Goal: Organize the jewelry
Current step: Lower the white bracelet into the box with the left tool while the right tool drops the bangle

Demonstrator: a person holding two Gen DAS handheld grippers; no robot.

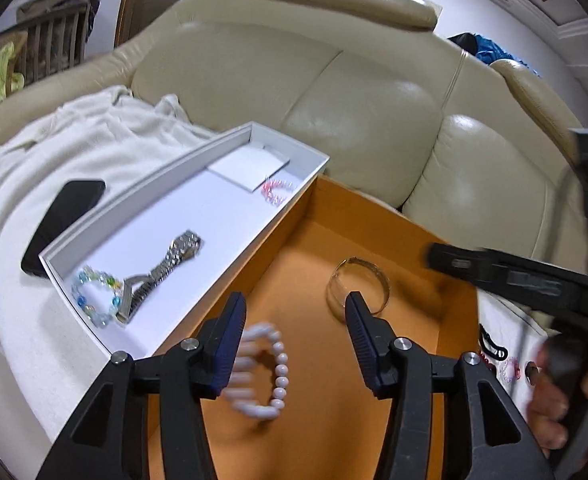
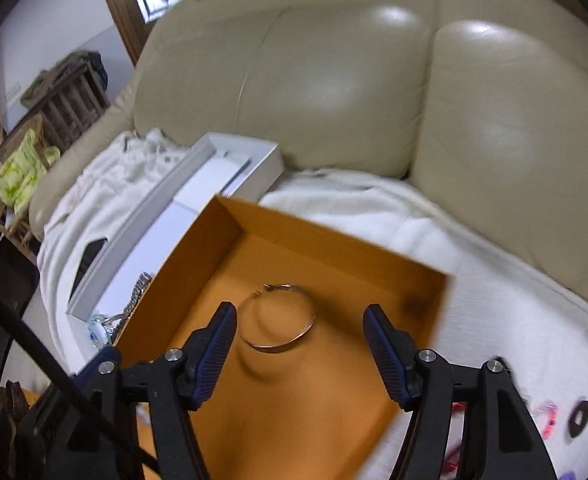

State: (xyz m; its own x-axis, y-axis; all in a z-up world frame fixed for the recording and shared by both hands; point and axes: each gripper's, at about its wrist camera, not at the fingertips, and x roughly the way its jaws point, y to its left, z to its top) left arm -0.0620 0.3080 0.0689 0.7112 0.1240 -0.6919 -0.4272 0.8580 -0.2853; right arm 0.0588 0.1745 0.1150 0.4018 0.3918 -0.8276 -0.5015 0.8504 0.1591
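Both grippers parted, empty, above orange box, white tray alongside.

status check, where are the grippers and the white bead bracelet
Left hand-held gripper open, white bead bracelet loose between its fingers over orange box. Right hand-held gripper open above bangle. Nothing blocking.

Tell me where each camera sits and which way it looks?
Left wrist: rides the left gripper, looking down into the orange cardboard box at a white bead bracelet; a hand shows.
Right wrist: rides the right gripper, looking down into the same box at a thin metal bangle.
Both share the box, bangle, white tray and beige sofa.
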